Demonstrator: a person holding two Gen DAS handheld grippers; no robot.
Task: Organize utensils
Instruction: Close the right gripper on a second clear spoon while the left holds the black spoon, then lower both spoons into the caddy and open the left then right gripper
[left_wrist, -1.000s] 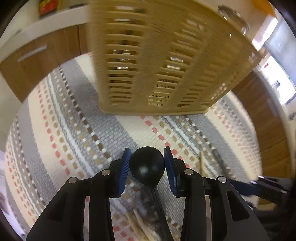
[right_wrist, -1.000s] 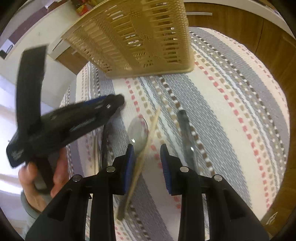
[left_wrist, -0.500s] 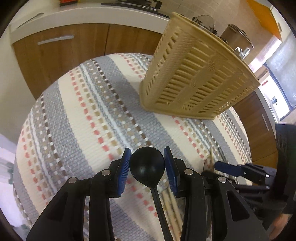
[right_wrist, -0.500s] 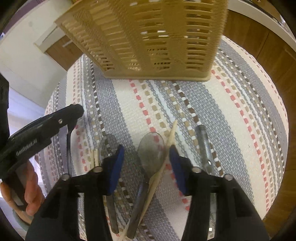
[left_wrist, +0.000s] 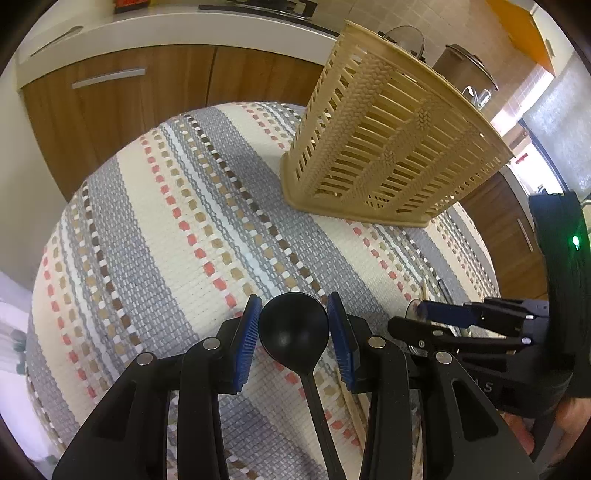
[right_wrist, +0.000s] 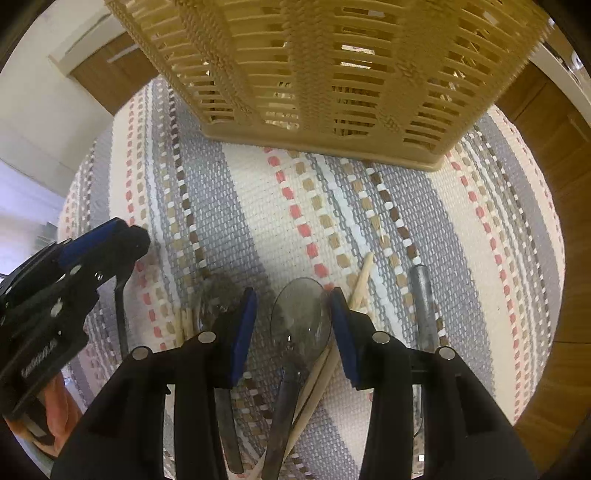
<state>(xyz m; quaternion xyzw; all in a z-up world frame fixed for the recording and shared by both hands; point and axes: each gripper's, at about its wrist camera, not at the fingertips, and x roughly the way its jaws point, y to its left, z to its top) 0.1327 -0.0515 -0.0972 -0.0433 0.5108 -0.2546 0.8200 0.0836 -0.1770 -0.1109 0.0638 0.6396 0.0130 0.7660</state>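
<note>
Your right tongs (right_wrist: 293, 325) had just been narrowing while dropping over clear spoon (right_wrist: 301, 321); pads flanked bowl, contact not confirmed. Pickup judged imminent.

Your left tongs (left_wrist: 293, 328) carried black ladle (left_wrist: 293, 326) clamped at bowl, now drawn back from beige basket (left_wrist: 391, 147); ladle not yet stowed.

Count on striped mat (right_wrist: 258, 206): two clear spoons, one grey handle (right_wrist: 423, 306), one chopstick (right_wrist: 360, 280) across spoon, bundle of sticks (right_wrist: 184, 325) at left, number unclear. One basket at far edge of mat.
</note>
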